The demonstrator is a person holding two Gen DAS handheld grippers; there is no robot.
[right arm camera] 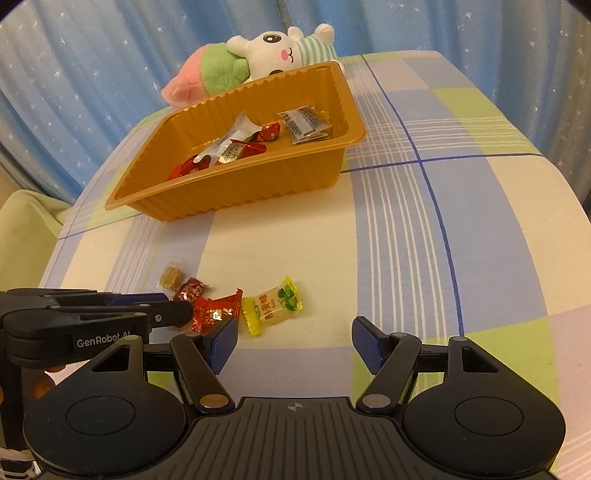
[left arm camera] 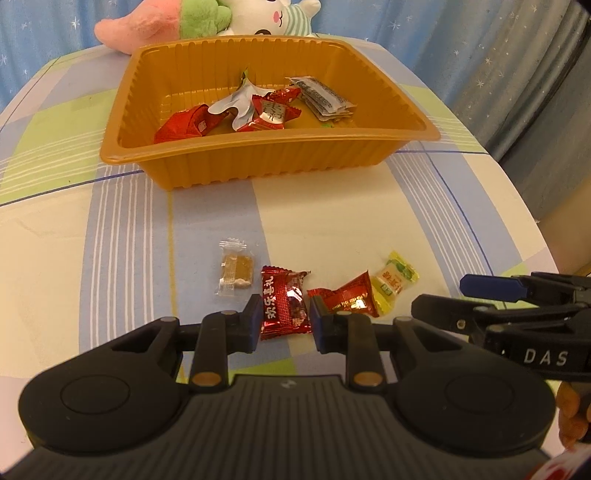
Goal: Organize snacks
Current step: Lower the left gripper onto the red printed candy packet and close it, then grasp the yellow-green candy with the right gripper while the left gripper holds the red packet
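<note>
An orange tray [left arm camera: 229, 168] [right arm camera: 258, 188] holds several wrapped snacks. On the cloth lie a clear-wrapped brown candy [left arm camera: 236, 271] [right arm camera: 170, 276], a red candy [left arm camera: 284, 304] [right arm camera: 189, 290], a second red candy [left arm camera: 349, 297] [right arm camera: 214, 312] and a yellow candy [left arm camera: 395, 280] [right arm camera: 272, 306]. My left gripper [left arm camera: 282, 319] [right arm camera: 184, 308] has its jaws around the first red candy, pads close to its sides; contact is unclear. My right gripper [right arm camera: 293, 341] [left arm camera: 465, 291] is open and empty, to the right of the yellow candy.
A pink, green and white plush toy [left arm camera: 207, 18] [right arm camera: 251, 59] lies behind the tray. The checked tablecloth [right arm camera: 424, 240] covers a round table whose edge curves down at right. Blue star curtains hang behind.
</note>
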